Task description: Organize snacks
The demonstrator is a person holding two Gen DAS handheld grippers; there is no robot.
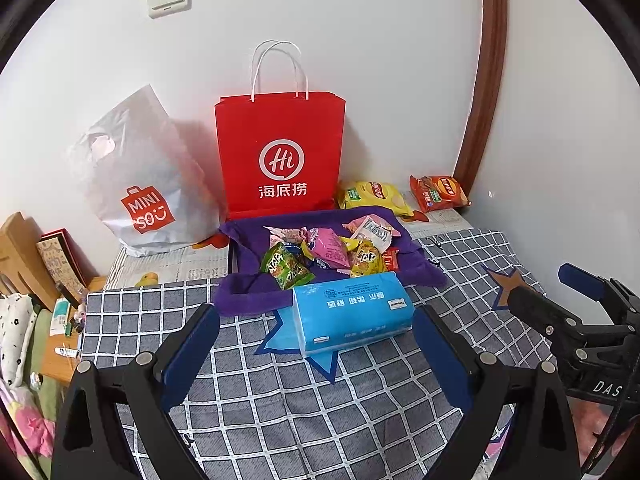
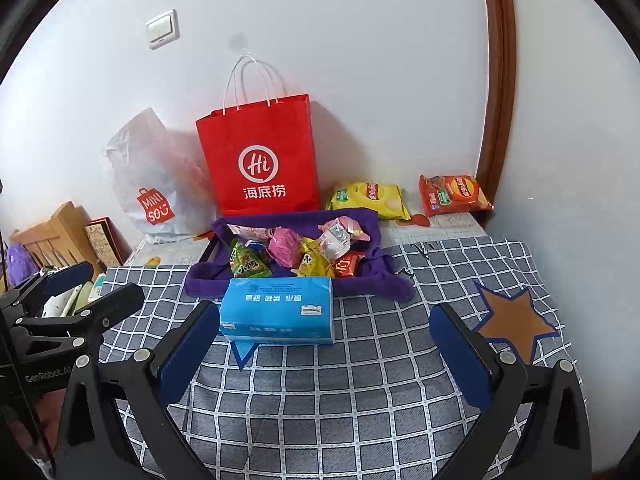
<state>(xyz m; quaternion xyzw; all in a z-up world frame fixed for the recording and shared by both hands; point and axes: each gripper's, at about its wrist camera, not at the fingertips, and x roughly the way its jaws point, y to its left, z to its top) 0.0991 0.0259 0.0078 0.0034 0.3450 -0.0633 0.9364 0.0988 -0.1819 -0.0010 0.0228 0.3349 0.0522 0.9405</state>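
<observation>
Both pairs of fingers are spread wide and grasp nothing: the left gripper [image 1: 316,344] and the right gripper [image 2: 324,340] hover over a table covered in grey-and-white checked cloth [image 2: 340,392] with star patches. Just beyond the left fingertips, and ahead-left of the right ones, lies a blue plastic tissue pack [image 1: 352,312]. Touching its far side is a purple cloth tray [image 1: 248,292] heaped with small snack packets [image 1: 328,252]. Farther out, against the white wall [image 1: 360,40], stand a red paper bag [image 1: 280,152] and a white plastic shopping bag [image 1: 140,184]. Right of them lie a yellow chip bag [image 2: 368,196] and an orange chip bag [image 2: 452,194], near a brown wooden door frame [image 2: 496,80]. Open cloth lies under the right fingers.
</observation>
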